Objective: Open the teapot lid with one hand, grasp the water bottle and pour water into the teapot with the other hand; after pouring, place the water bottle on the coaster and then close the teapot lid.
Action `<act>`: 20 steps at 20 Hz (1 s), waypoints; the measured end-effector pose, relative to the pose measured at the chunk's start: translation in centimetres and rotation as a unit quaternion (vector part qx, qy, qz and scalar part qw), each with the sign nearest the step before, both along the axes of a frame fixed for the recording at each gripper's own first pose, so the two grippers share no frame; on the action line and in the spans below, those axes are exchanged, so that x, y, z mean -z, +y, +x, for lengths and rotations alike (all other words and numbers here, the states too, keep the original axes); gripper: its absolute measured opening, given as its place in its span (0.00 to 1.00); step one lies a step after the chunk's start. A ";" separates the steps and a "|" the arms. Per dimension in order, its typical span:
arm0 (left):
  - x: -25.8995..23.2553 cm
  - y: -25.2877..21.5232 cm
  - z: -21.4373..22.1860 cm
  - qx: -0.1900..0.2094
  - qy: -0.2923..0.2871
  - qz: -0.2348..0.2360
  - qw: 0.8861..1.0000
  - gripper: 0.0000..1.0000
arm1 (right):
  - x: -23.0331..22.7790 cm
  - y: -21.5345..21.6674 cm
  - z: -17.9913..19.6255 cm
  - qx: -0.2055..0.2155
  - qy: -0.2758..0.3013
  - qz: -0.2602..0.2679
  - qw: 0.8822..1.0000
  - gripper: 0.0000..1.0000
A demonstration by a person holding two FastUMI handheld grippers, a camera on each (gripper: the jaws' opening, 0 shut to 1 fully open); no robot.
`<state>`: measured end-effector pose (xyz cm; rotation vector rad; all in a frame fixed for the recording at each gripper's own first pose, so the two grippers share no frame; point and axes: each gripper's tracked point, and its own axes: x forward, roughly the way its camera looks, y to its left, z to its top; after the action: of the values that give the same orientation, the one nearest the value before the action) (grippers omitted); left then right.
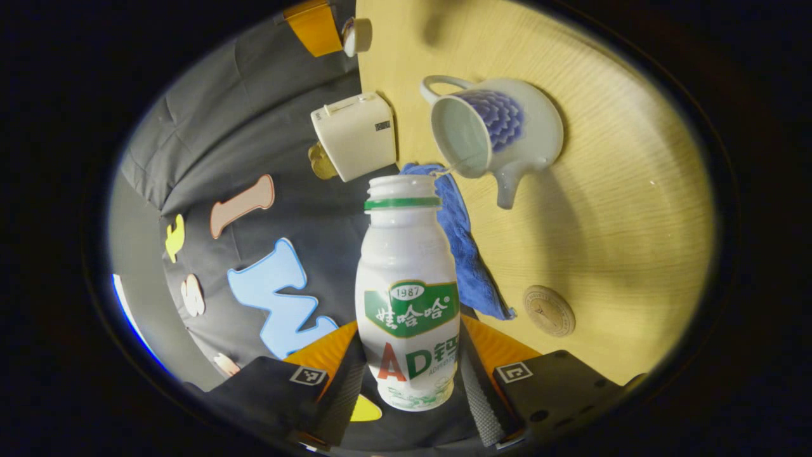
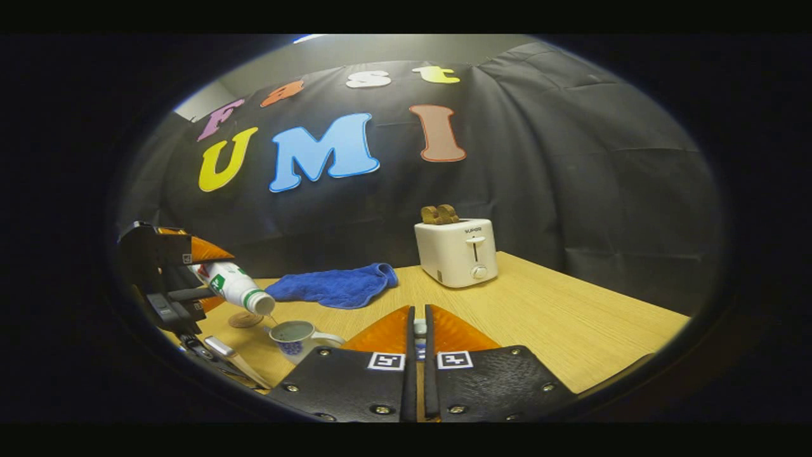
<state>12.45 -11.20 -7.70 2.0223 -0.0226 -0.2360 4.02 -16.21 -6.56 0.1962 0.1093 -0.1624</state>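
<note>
My left gripper is shut on a white water bottle with a green label and no cap. The bottle is tipped toward the white teapot with the blue flower pattern, and a thin stream of water runs from its mouth into the open pot. The round coaster lies on the table beside the pot. In the right gripper view the tilted bottle hangs over the teapot at the far left. My right gripper is shut on the small white teapot lid, held away from the pot.
A blue cloth lies crumpled on the wooden table behind the teapot. A white toaster with bread in it stands near the table's back edge. The black booth wall rises right behind it.
</note>
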 end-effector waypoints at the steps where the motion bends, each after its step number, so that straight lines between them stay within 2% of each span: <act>1: 0.0 -0.1 0.0 0.000 0.000 0.001 1.000 0.81 | 0.0 0.0 0.0 0.000 0.000 0.000 1.000 0.05; 5: 0.0 -0.1 0.0 0.003 -0.001 0.011 1.000 0.82 | 0.1 0.1 0.0 -0.002 0.002 0.001 1.000 0.05; 6: 0.1 0.0 0.1 0.004 -0.001 0.015 1.000 0.87 | 0.1 0.1 0.0 -0.002 0.002 0.001 1.000 0.05; 17: 0.4 -0.8 -0.8 0.021 -0.010 0.049 0.999 0.87 | 0.1 0.2 0.0 -0.004 0.004 0.003 1.000 0.05; 20: 0.2 -1.1 -0.9 0.023 -0.007 0.051 0.998 0.82 | 0.1 0.2 0.0 -0.005 0.003 0.003 1.000 0.05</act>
<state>11.52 -12.25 -7.94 2.1261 -0.0676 -0.2569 4.04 -15.98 -6.68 0.2008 0.1175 -0.1526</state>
